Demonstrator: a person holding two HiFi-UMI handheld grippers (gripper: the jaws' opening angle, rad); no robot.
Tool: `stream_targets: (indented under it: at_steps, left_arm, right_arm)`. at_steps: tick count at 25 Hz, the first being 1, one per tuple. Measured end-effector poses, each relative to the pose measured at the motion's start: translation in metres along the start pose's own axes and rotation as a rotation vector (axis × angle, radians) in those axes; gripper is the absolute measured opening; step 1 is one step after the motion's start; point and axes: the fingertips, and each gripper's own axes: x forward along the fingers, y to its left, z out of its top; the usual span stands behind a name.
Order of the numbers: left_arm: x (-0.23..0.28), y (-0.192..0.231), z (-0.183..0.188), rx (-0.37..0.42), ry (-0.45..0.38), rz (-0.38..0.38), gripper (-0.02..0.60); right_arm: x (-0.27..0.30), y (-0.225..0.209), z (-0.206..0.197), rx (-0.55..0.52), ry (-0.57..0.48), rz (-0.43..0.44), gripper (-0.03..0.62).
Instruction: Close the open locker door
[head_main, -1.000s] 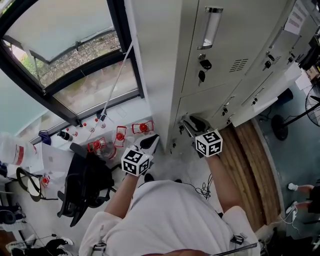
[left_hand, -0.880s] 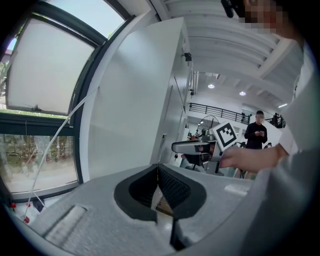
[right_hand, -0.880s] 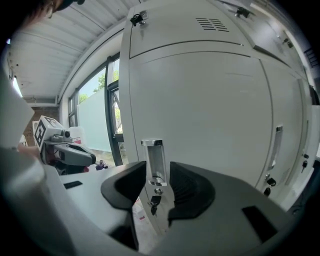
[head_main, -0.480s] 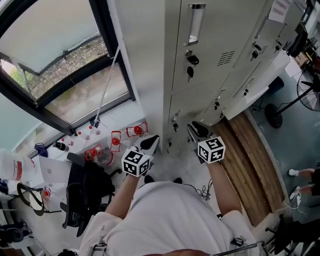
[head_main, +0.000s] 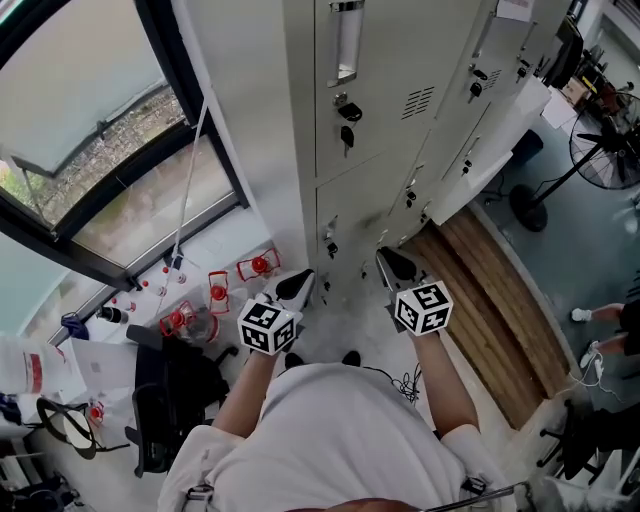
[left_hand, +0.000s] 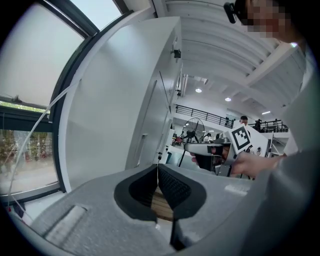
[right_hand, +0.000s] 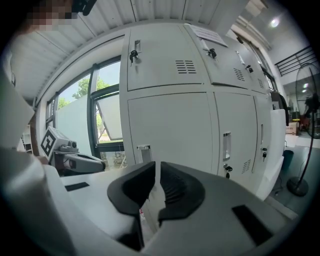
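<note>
A row of grey lockers (head_main: 385, 90) runs across the top of the head view. One white locker door (head_main: 490, 150) stands swung out from the row to the right; its edge also shows in the right gripper view (right_hand: 276, 150). My left gripper (head_main: 300, 281) hovers in front of the lowest lockers, its jaws shut on nothing (left_hand: 158, 169). My right gripper (head_main: 388, 262) is beside it, short of the locker fronts and well left of the open door. Its jaws (right_hand: 156, 167) are closing, with a thin gap left and nothing between them.
A large dark-framed window (head_main: 120, 150) fills the left. Red-capped items (head_main: 258, 266) and a black chair (head_main: 175, 395) are on the floor at lower left. A wooden floor strip (head_main: 490, 310) runs under the open door. A standing fan (head_main: 600, 130) and a person's foot (head_main: 600, 315) are at the right.
The lockers have slid left and up in the head view. My right gripper has drawn slightly back from the lower locker and its jaws have narrowed. The left gripper has kept its place.
</note>
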Motion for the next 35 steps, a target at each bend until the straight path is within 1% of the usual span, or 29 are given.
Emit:
stream_targets:
  at_steps: [4,10,14,17,21,25,31,35]
  left_arm:
    - [0.001,-0.003,-0.003,-0.021,0.000,-0.009,0.015]
    - [0.001,-0.004,0.003,-0.006,-0.002,-0.025,0.015]
    - [-0.004,-0.003,0.009,-0.002,-0.014,-0.023,0.015]
    - [-0.007,-0.001,0.014,0.005,-0.018,-0.022,0.015]
    - [-0.011,0.001,0.013,0.004,-0.015,-0.023,0.015]
    - [-0.013,0.003,0.009,0.000,-0.004,-0.023,0.015]
    - [-0.010,0.004,0.009,0.003,0.003,-0.036,0.015]
    - [-0.006,0.004,0.007,-0.002,0.010,-0.044,0.015]
  right_arm:
    - [-0.014,-0.002,-0.004,0.021,-0.008,-0.034,0.018]
    - [-0.026,0.006,-0.002,0.032,-0.034,-0.030,0.005]
    - [-0.032,0.013,0.001,0.000,-0.053,-0.037,0.003]
    - [-0.033,0.014,0.006,0.005,-0.065,-0.046,0.003]
    - [-0.034,0.016,0.004,0.029,-0.063,-0.052,0.003]
    - [-0.032,0.018,-0.002,0.057,-0.052,-0.040,0.003]
    - [-0.031,0.020,-0.002,0.046,-0.047,-0.039,0.003]
    - [-0.028,0.017,-0.004,0.064,-0.041,-0.038,0.003]
